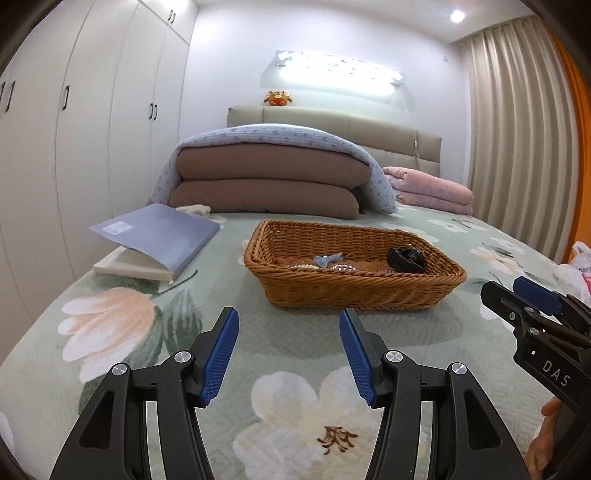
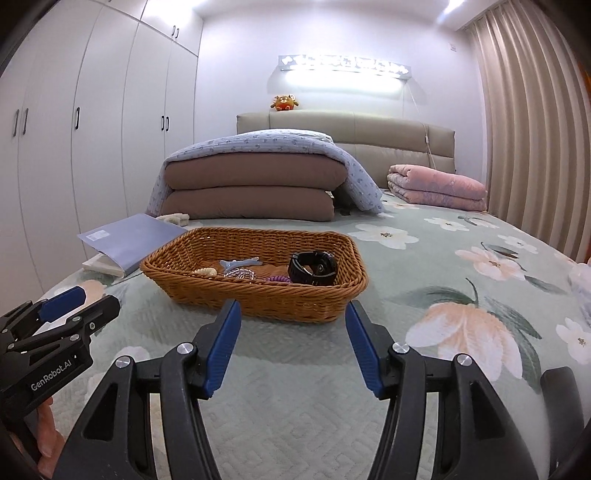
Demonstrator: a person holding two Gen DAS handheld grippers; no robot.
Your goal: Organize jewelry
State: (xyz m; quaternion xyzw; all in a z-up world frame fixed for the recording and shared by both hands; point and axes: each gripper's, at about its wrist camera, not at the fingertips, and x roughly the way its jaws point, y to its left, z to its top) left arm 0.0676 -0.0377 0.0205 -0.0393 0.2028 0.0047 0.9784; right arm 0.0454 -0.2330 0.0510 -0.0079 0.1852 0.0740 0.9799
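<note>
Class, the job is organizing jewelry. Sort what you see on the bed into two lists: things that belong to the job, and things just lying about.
Belongs to the job: basket; watch; blue clip; clear bracelet; purple coil; left gripper; right gripper, both open.

Lying about: folder; brown quilts; pink blanket; plush toy.

Room: bedroom with white walls. A white floor-to-ceiling wardrobe (image 1: 85,122) with dark handles lines the left side. A beige padded headboard (image 2: 369,129) stands at the far wall beneath a lit wall lamp (image 2: 343,74). Beige pleated curtains (image 2: 535,129) cover the right side. A recessed ceiling light (image 1: 457,15) is on.
</note>
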